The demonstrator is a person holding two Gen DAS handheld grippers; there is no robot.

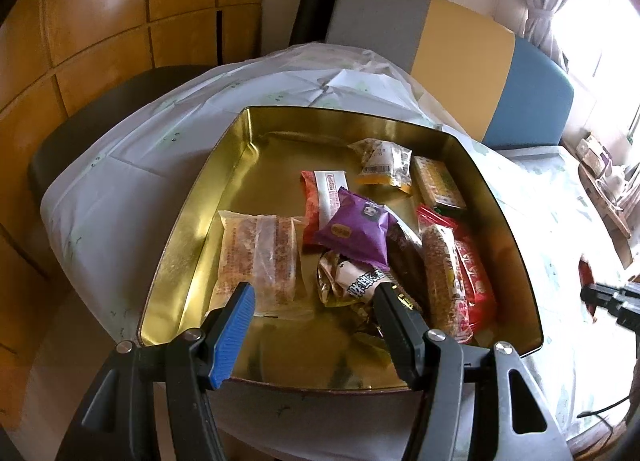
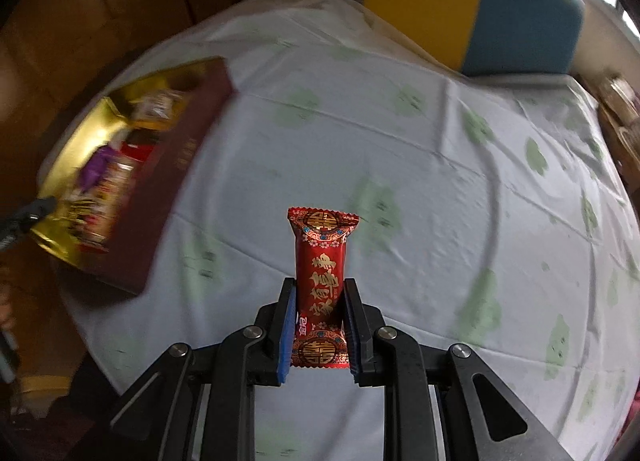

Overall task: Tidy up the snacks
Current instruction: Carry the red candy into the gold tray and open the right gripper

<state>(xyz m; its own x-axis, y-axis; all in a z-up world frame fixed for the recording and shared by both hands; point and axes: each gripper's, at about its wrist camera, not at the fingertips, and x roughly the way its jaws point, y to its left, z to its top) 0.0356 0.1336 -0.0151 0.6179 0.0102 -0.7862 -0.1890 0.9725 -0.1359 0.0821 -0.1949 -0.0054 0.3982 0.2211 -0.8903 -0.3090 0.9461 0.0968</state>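
Note:
A gold tin box (image 1: 224, 181) with dark red outer walls sits on the table and holds several wrapped snacks, among them a purple packet (image 1: 356, 229) and a clear-wrapped cake (image 1: 260, 257). My left gripper (image 1: 314, 293) hovers open over the tin's near side, nothing between its fingers. In the right wrist view my right gripper (image 2: 320, 291) is shut on a red snack bar (image 2: 320, 261) with gold lettering, held upright above the tablecloth. The tin (image 2: 176, 165) lies to its far left there. The right gripper's black tip (image 1: 612, 301) shows at the left wrist view's right edge.
A white tablecloth (image 2: 440, 181) with pale green prints covers the round table. A grey, yellow and blue chair back (image 1: 460, 49) stands behind the table, a dark seat (image 1: 100, 133) at left. Cluttered shelves (image 1: 604, 173) sit at the far right.

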